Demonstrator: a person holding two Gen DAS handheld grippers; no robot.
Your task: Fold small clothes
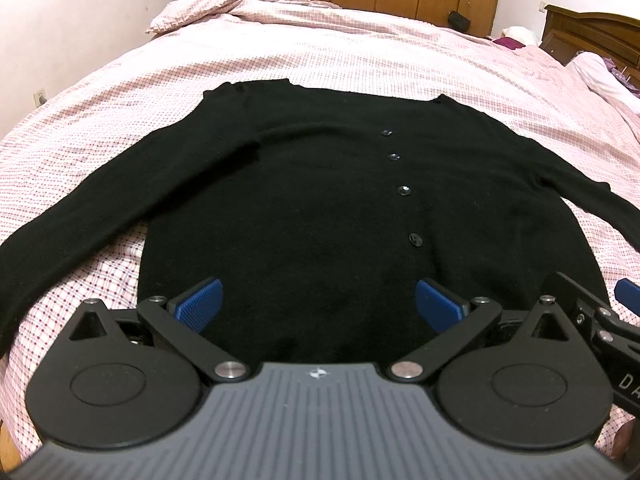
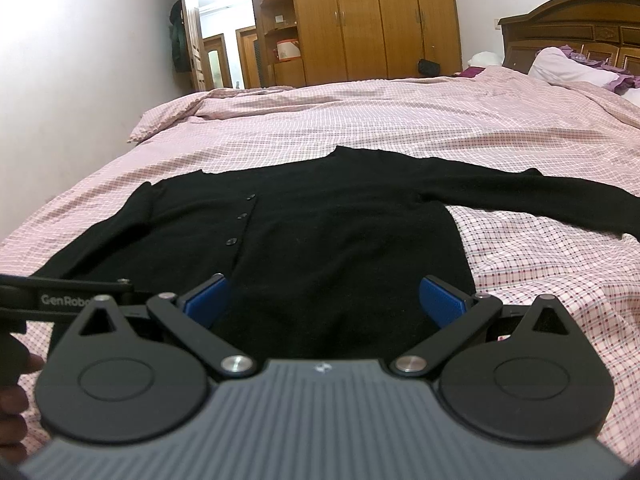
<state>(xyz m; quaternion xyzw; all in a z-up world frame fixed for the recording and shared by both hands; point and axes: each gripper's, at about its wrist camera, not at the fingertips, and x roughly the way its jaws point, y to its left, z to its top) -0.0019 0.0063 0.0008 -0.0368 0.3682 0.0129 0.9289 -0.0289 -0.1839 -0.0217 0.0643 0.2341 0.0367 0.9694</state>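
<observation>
A black buttoned cardigan lies flat on the pink checked bedspread, hem toward me, collar far, both sleeves spread out sideways. My left gripper hovers over the hem, left of the button row, open with nothing between its blue pads. The right wrist view shows the same cardigan on the bedspread. My right gripper stands open over the hem's right half, empty. Its right pad sits near the garment's side edge. The left gripper's body shows at that view's left edge.
A wooden wardrobe and an open doorway stand beyond the bed. The carved headboard and white pillows are at the far right. A rumpled duvet edge lies at the far left corner. A hand holds the left gripper.
</observation>
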